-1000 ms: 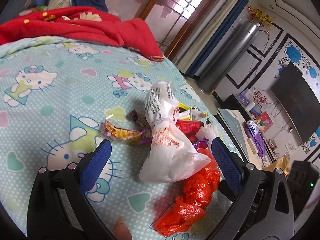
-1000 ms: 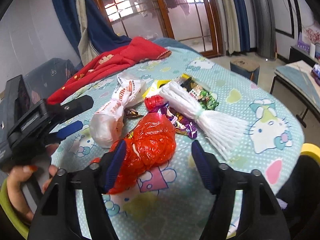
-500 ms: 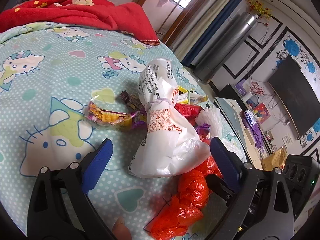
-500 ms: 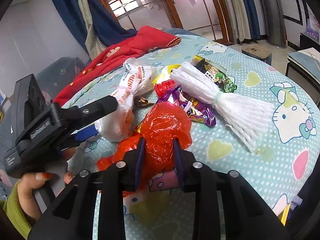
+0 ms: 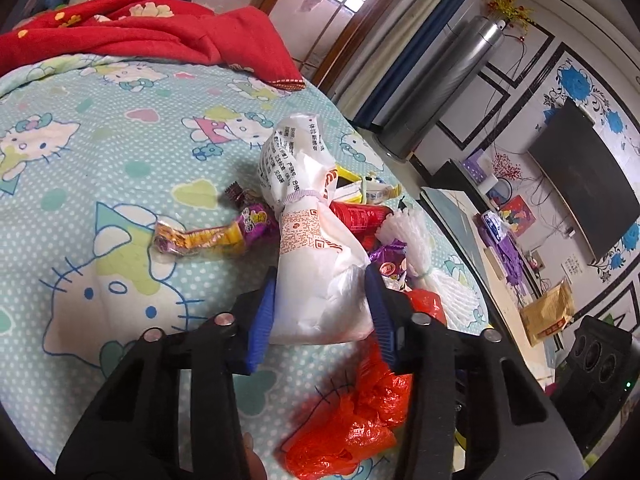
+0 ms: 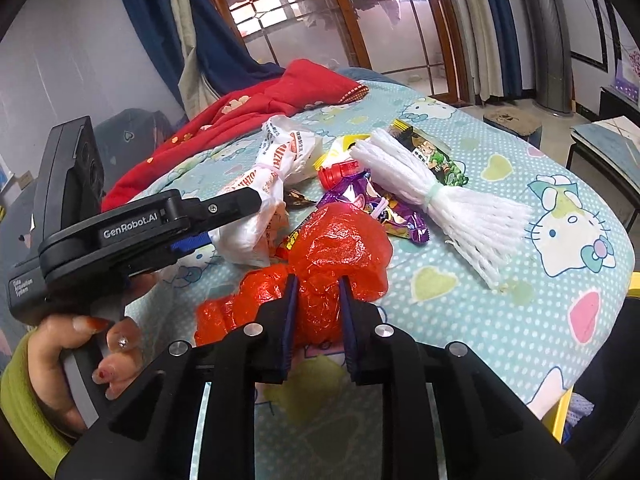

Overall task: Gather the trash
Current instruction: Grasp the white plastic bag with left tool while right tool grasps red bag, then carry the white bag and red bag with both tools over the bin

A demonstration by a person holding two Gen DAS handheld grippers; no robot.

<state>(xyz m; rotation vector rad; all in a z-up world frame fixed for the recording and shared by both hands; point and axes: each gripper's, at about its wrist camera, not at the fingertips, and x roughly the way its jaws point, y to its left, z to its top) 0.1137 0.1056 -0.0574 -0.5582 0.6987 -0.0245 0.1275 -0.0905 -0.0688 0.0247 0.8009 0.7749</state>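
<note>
Squeezing crinkly white bag (image 5: 320, 280), left gripper (image 5: 320, 308); right gripper (image 6: 316, 312) pinching glossy red bag (image 6: 340, 248). Only right view's showing white mesh sleeve (image 6: 440, 200) w/ frayed end.

Right gripper (image 6: 316, 292) pinches red plastic bag (image 6: 340, 248); left gripper (image 6: 240, 208) clamps white plastic bag (image 6: 272, 172). White foam net (image 6: 432, 196), wrappers beside, on cartoon-cat cloth (image 6: 520, 280).
</note>
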